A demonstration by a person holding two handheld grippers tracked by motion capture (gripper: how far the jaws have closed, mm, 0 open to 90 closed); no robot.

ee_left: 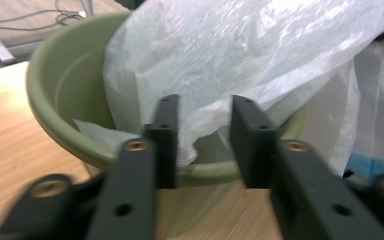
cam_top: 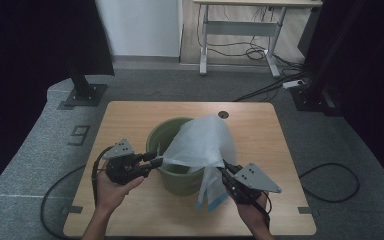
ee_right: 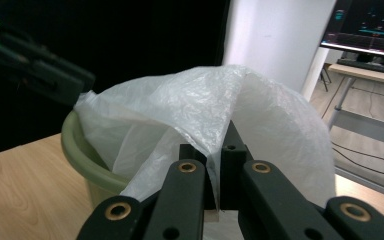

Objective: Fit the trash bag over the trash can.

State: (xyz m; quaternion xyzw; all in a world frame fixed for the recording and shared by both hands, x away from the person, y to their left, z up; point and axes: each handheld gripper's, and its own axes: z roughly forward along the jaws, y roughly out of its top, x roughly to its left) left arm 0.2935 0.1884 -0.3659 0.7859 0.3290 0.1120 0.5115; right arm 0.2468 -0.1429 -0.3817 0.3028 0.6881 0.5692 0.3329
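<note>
A green bucket [cam_top: 172, 172] stands in the middle of the wooden table [cam_top: 130, 120]. A thin white plastic bag [cam_top: 200, 142] billows over its right half and hangs down its right outer side. My left gripper [cam_top: 157, 161] sits at the bucket's left rim; in the left gripper view its jaws [ee_left: 202, 145] stand apart, with a fold of the bag [ee_left: 240, 55] hanging loose between them above the rim [ee_left: 60, 115]. My right gripper [cam_top: 225, 169] is at the bucket's right side, and its jaws [ee_right: 214, 165] are shut on a pinch of the bag [ee_right: 190, 115], holding it lifted.
The bag's lower end, with a blue edge [cam_top: 212, 197], drapes onto the table by my right hand. A cable hole [cam_top: 223, 114] sits near the table's far edge. Beyond the table stand a black post [cam_top: 82, 90] and a desk [cam_top: 240, 30] with floor cables.
</note>
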